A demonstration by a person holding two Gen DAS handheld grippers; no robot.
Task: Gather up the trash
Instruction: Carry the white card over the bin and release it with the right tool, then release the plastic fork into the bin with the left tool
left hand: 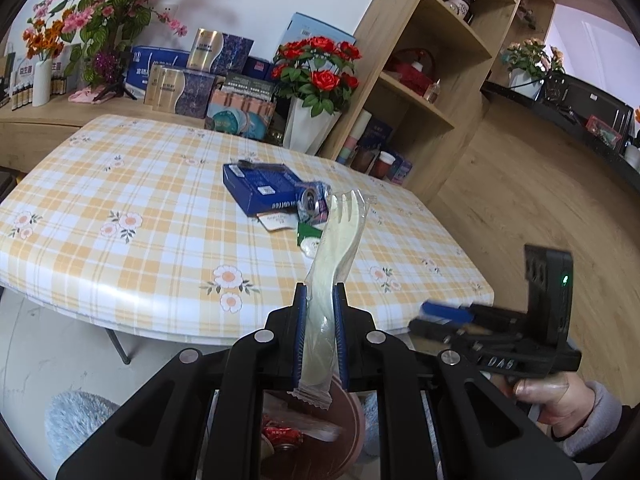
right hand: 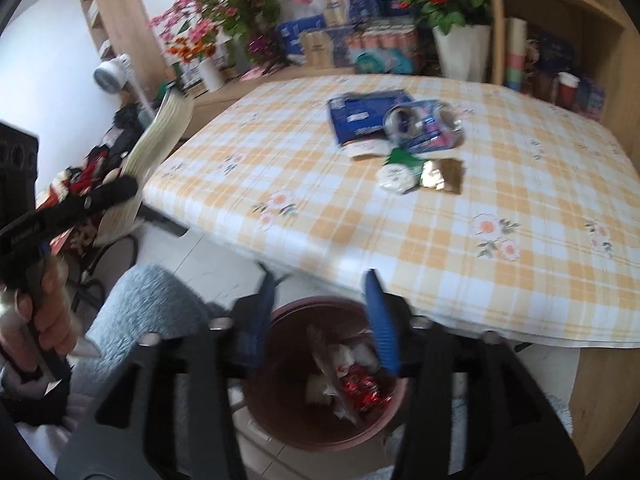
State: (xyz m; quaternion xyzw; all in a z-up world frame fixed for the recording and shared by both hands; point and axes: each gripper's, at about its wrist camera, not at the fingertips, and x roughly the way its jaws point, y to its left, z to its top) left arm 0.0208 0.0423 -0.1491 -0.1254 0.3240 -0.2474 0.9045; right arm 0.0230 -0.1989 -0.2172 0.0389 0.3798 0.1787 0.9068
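Note:
My left gripper [left hand: 320,300] is shut on a pale plastic fork in a clear wrapper [left hand: 338,248], which stands up between the pads above the brown bin [left hand: 354,404]. In the right wrist view that fork packet [right hand: 160,132] shows at the far left. My right gripper [right hand: 322,280] is open with nothing between its fingers, right over the bin [right hand: 288,428], which holds wrappers and a red packet [right hand: 362,390]. On the table lie a blue box [right hand: 360,114], a crushed can [right hand: 424,124], a green-and-white packet [right hand: 398,172] and a gold wrapper [right hand: 442,174].
The table with a yellow checked cloth [left hand: 140,220] fills the middle; its front edge overhangs the bin. A grey fluffy mat [right hand: 148,300] lies left of the bin. Behind stand a wooden shelf unit [left hand: 420,80], a vase of red roses [left hand: 308,128] and stacked boxes [left hand: 180,84].

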